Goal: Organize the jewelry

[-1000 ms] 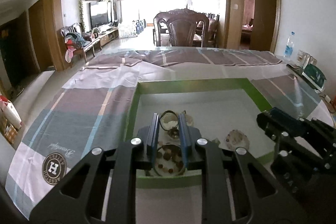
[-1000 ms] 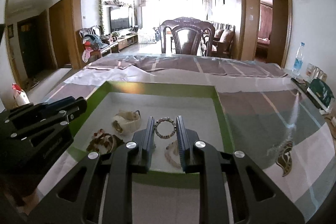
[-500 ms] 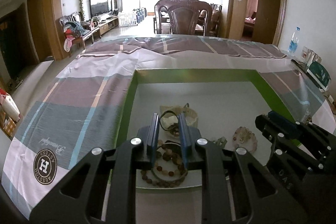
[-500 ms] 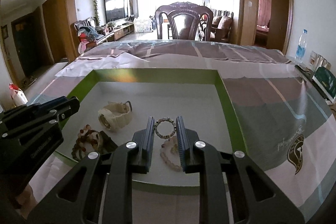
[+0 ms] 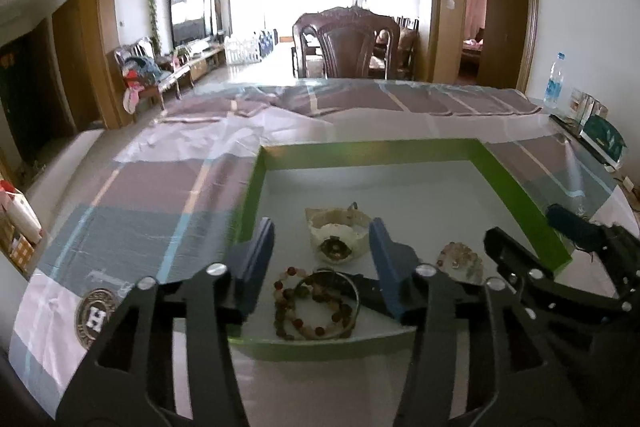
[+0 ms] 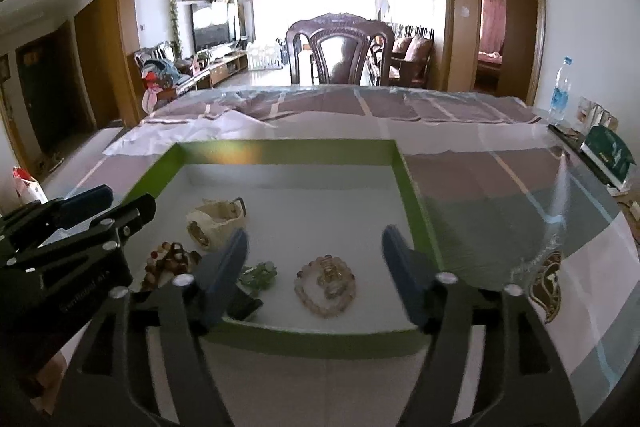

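I am opening both tools over the green tray (image 5: pixel 516 187) on the bench: left tool (image 5: pixel 322 255) spreading above the bead bracelet (image 5: pixel 312 307), right tool (image 6: pixel 314 259) spreading above the pale bracelet (image 6: pixel 326 285). Neither is pinching anything. Crowded pieces could snag together when lifted.

Your left tool (image 6: pixel 80 227) covers part of the brown bead bracelet (image 6: pixel 170 261) near the tray's (image 6: pixel 416 211) left wall. The small green piece (image 6: pixel 258 273) is too blurred to identify. The worktop's (image 6: pixel 480 187) near edge is cut off.
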`<state>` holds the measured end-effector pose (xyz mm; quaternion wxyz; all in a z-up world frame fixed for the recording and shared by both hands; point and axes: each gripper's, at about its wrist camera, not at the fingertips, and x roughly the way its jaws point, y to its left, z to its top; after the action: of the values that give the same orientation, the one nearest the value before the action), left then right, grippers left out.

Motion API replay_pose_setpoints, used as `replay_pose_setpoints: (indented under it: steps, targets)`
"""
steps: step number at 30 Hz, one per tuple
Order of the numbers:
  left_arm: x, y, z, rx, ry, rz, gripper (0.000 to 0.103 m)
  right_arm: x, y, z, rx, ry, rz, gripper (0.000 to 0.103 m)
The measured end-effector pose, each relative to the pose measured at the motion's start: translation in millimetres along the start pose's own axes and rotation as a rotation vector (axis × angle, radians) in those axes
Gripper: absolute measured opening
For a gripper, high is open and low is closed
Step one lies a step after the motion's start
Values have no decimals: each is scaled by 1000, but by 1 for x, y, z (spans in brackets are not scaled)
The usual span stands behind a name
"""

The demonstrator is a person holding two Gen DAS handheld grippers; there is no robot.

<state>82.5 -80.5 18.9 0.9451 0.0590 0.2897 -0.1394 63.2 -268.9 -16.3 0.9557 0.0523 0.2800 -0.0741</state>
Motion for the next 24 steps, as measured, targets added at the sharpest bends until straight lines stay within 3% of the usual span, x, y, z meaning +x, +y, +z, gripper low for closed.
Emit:
replay_pose_setpoints:
  steps: [4,6,9,14,19,24]
  targets:
    - [-36,2,-9,8,-75,44,71,-32,-4,-6,26,-52,-3,91]
    - [-56,2,-20,8,-119,65,73,-49,-6,-16,42,-77,2,98]
    - [-78,4,-40,11,-143,92,77,-68,-6,-36,50,-107,-20,100]
    - [-90,7,-69,-19,-80,96,77,-76,-3,-59,54,-65,-47,100]
    - [-95,6,-74,-16,-68,90,78,-92,2,-60,49,-109,-77,100]
    - [-106,3,-73,-18,-92,89,86,-102,3,-60,36,-138,-107,100]
